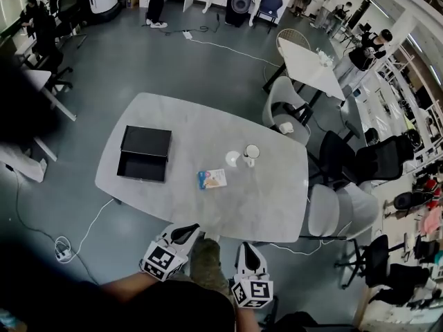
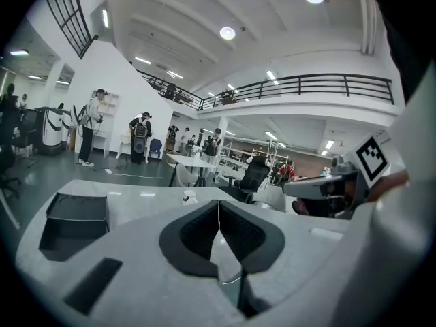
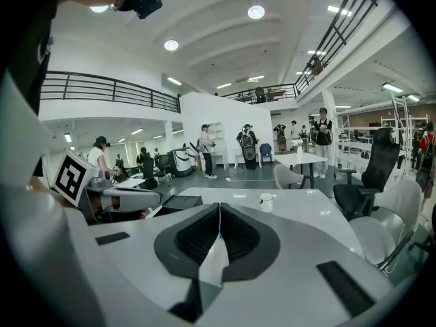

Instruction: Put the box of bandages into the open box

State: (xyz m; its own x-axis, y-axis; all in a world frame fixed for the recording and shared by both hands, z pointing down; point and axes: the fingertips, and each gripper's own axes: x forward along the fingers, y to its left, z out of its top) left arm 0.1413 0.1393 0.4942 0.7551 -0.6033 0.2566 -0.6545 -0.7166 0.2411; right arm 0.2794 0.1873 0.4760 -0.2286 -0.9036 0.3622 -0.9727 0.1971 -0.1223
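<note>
Looking down: I stand at the near edge of a grey table [image 1: 270,206].
Left gripper [image 2: 219,218]: I have its jaws pressed fully together, with nothing between them; it is held at the table's near edge, left of the other gripper.
Right gripper [image 3: 219,225]: its jaws are closed pad to pad and empty; it is held just off the near edge.
Box of bandages [image 1: 212,179]: lies flat near the middle of the table, apart from both grippers.
Open box [image 1: 145,153]: black, on the left part of the table, left of the bandages and well apart from them.
Cup [image 1: 251,152]: white, just far-right of the bandages.
Chairs [image 1: 331,209]: grey, along the table's right side.
</note>
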